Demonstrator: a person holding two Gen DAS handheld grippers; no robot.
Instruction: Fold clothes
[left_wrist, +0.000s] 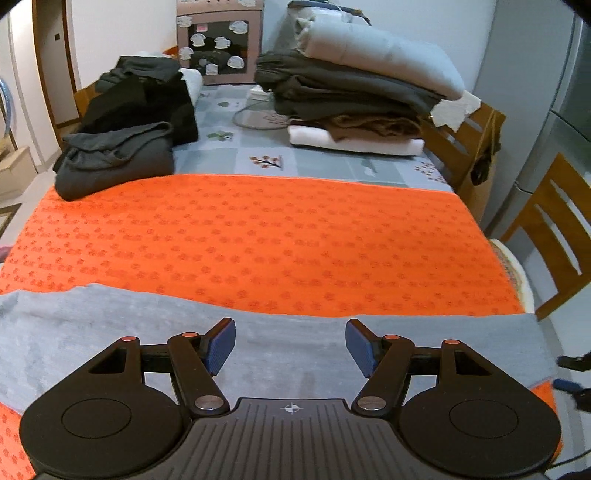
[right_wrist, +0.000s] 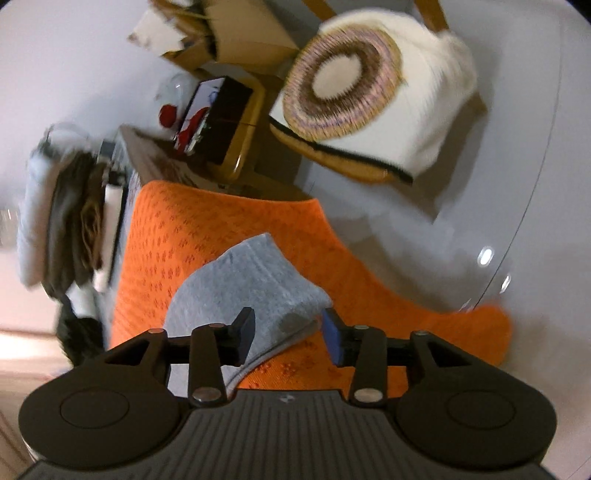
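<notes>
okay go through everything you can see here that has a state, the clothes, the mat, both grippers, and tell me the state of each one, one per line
Grey garment: spread flat on the orange mat, not yet folded.
Orange mat: laid flat over the table.
Left gripper: open, over the grey garment, holding nothing.
Right gripper: open, at the garment's corner edge.
Right clothes stack: folded, piled up.
Dark clothes pile: loosely heaped, unfolded.

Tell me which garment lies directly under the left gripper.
The light grey garment, spread flat on the orange mat beneath the open left gripper. The dark pile and the folded stack sit farther back.
</notes>
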